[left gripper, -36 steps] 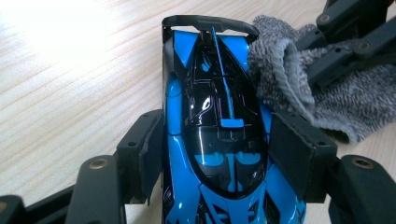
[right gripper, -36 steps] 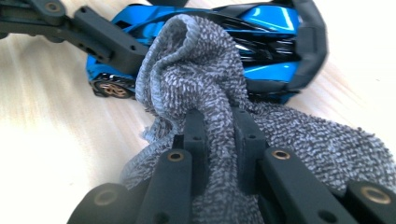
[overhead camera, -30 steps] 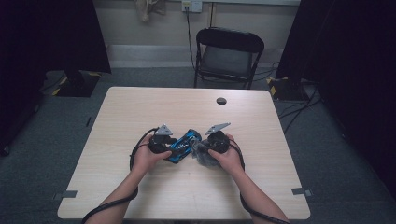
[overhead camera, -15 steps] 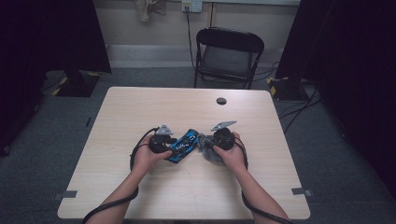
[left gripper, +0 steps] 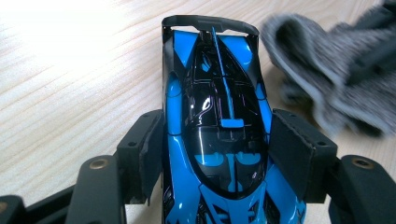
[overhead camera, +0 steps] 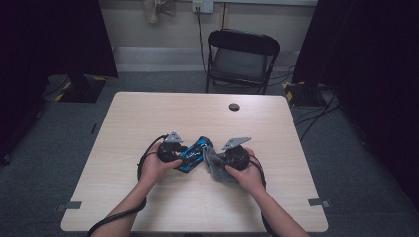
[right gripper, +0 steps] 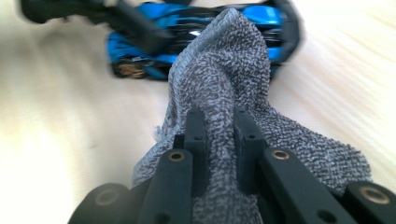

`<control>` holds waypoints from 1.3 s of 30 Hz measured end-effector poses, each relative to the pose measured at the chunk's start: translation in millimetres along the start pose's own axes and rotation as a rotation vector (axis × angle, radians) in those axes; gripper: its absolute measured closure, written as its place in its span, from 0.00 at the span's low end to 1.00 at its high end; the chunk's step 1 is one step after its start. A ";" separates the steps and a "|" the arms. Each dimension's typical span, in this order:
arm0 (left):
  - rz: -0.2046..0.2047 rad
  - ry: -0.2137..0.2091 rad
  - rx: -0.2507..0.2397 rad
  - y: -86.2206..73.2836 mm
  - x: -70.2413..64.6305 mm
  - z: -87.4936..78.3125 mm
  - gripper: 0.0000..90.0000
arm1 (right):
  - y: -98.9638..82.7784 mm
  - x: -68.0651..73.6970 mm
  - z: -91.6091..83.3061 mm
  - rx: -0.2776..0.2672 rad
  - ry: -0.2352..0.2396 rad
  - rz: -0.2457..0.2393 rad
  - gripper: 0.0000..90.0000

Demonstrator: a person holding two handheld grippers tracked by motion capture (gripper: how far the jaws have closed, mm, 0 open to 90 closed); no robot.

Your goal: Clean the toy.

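A blue-and-black toy car [left gripper: 217, 135] sits near the middle of a pale wooden table [overhead camera: 148, 118], clamped along its sides by the pads of the left gripper [left gripper: 219, 149]. Just beside it, the right gripper [right gripper: 219, 135] pinches a bunched grey cloth [right gripper: 229, 88] between jaws pressed tight, the fabric's free end lying against the car's bodywork. A folding chair [overhead camera: 242, 54] stands behind the table.

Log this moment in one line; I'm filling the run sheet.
left gripper: shut on toy car | right gripper: shut on cloth | cloth beside car
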State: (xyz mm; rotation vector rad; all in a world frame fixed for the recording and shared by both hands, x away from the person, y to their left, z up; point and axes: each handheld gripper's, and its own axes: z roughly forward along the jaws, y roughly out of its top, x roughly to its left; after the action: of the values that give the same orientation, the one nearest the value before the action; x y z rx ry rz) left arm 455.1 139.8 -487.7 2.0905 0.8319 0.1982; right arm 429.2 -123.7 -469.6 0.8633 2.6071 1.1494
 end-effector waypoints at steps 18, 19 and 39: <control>-0.004 0.010 -0.007 -0.8 -1.5 -0.5 0.41 | 20.0 61.4 45.3 0.045 0.164 -0.139 0.88; 0.001 0.011 0.000 -1.0 -1.3 -1.1 0.41 | 20.6 60.8 47.9 0.046 0.162 -0.131 0.88; 0.000 0.011 -0.012 -2.9 -1.4 -1.4 0.41 | 18.2 39.1 45.0 0.042 0.114 -0.076 0.88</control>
State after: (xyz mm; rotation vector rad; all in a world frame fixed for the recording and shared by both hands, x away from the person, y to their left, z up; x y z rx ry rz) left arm 452.0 141.0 -488.8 2.0803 0.8357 0.2146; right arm 421.7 -63.7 -484.6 0.7201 2.7382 1.1603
